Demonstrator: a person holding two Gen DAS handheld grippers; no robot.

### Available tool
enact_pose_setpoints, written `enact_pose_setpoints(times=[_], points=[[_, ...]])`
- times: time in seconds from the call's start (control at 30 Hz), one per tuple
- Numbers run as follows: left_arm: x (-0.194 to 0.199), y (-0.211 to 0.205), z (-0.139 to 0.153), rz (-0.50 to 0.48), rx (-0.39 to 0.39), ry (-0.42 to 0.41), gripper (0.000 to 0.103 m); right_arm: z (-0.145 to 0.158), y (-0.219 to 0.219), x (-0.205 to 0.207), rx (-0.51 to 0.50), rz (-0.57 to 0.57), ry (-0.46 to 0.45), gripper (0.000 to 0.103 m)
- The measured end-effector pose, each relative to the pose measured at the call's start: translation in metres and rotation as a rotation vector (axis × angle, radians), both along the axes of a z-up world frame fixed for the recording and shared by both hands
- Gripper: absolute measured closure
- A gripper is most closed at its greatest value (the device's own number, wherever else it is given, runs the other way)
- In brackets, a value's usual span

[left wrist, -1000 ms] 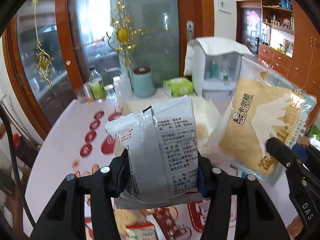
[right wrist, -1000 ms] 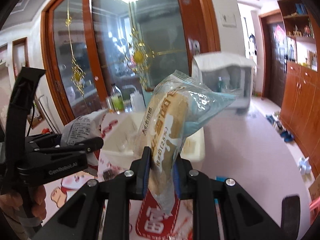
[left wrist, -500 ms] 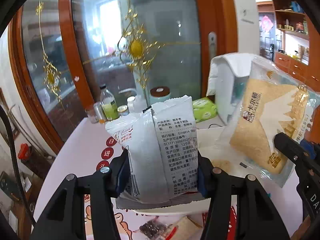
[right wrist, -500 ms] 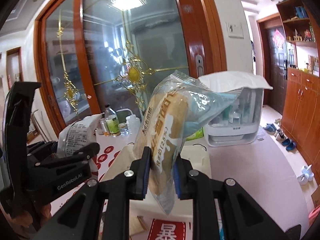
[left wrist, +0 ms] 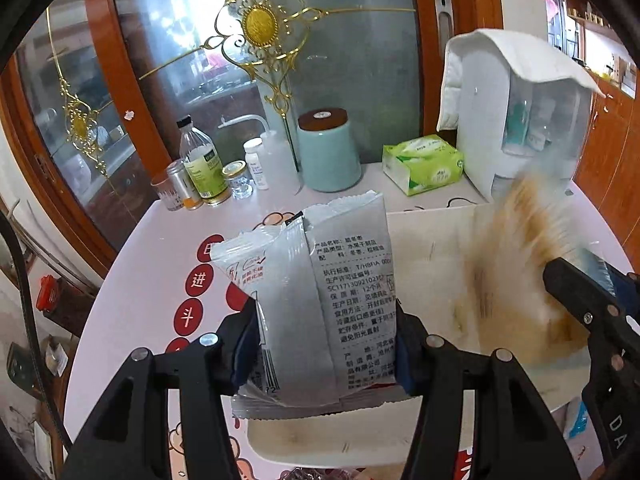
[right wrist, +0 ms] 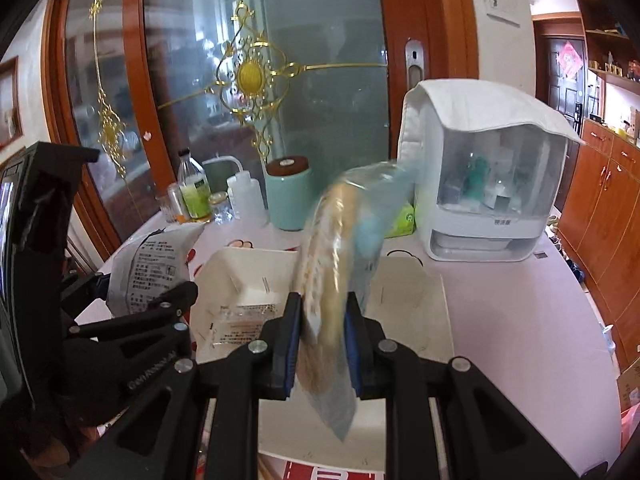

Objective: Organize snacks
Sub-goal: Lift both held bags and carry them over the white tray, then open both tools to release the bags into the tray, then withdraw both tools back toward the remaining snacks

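My left gripper (left wrist: 324,344) is shut on a silver-white snack pouch (left wrist: 320,292) with printed text, held upright over the near left corner of a cream plastic bin (left wrist: 432,248). My right gripper (right wrist: 320,340) is shut on a clear-wrapped bread packet (right wrist: 340,256), blurred, held above the same bin (right wrist: 248,276). In the left wrist view that packet (left wrist: 520,264) shows blurred at the right, with the right gripper (left wrist: 576,296) pinching it. In the right wrist view the silver-white pouch (right wrist: 148,276) and the left gripper (right wrist: 132,312) sit at the left. A clear packet (right wrist: 244,320) lies inside the bin.
At the table's far edge stand a teal canister (left wrist: 328,152), bottles and jars (left wrist: 200,168), a green tissue pack (left wrist: 424,164) and a white covered cabinet (right wrist: 488,184). A glass door with gold ornament is behind. More snack packs peek at the near edge (left wrist: 320,474).
Both grippers have moved forward and lower with their snacks, so the cream bin and the far table items now look closer. The bread packet is now motion-blurred.
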State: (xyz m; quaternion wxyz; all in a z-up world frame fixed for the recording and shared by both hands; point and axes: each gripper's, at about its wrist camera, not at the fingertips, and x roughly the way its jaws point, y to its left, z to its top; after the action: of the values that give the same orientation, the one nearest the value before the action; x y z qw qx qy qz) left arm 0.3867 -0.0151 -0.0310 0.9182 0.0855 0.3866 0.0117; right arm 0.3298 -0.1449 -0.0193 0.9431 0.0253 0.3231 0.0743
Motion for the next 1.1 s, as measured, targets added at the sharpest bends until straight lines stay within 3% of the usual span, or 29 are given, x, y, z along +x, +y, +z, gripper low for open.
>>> enact_pose_setpoints(times=[0.1, 0.13, 0.23, 0.27, 0.37, 0.43, 0.5, 0.83, 1.1], points=[[0.004, 0.0, -0.007, -0.002, 0.001, 0.011, 0.048, -0.005, 0.003, 0.004, -0.01, 0.01, 0.008, 0.096], [0.004, 0.001, -0.007, -0.003, 0.002, 0.012, 0.046, -0.006, 0.004, 0.005, -0.014, 0.013, 0.008, 0.096], [0.005, 0.001, -0.011, -0.009, 0.019, 0.033, 0.006, -0.006, 0.007, 0.006, -0.014, 0.023, 0.007, 0.095], [0.003, 0.0, -0.01, -0.009, 0.025, 0.022, 0.004, -0.006, 0.007, 0.006, -0.007, 0.031, 0.009, 0.095], [-0.004, -0.002, -0.009, -0.024, 0.052, 0.013, 0.003, -0.007, 0.007, 0.004, 0.01, 0.036, 0.022, 0.081], [-0.006, -0.003, -0.009, -0.024, 0.066, 0.019, 0.003, -0.008, 0.005, 0.0, 0.008, 0.025, 0.021, 0.056], [-0.011, -0.002, -0.008, -0.021, 0.072, 0.025, 0.003, -0.008, 0.003, -0.006, 0.003, 0.001, 0.006, 0.045], [-0.052, 0.012, 0.009, -0.015, 0.015, 0.041, 0.003, 0.003, -0.006, -0.043, 0.037, -0.006, 0.015, 0.042], [-0.118, 0.027, 0.034, -0.034, -0.009, 0.006, 0.003, 0.02, -0.017, -0.086, 0.043, -0.036, 0.023, 0.042]])
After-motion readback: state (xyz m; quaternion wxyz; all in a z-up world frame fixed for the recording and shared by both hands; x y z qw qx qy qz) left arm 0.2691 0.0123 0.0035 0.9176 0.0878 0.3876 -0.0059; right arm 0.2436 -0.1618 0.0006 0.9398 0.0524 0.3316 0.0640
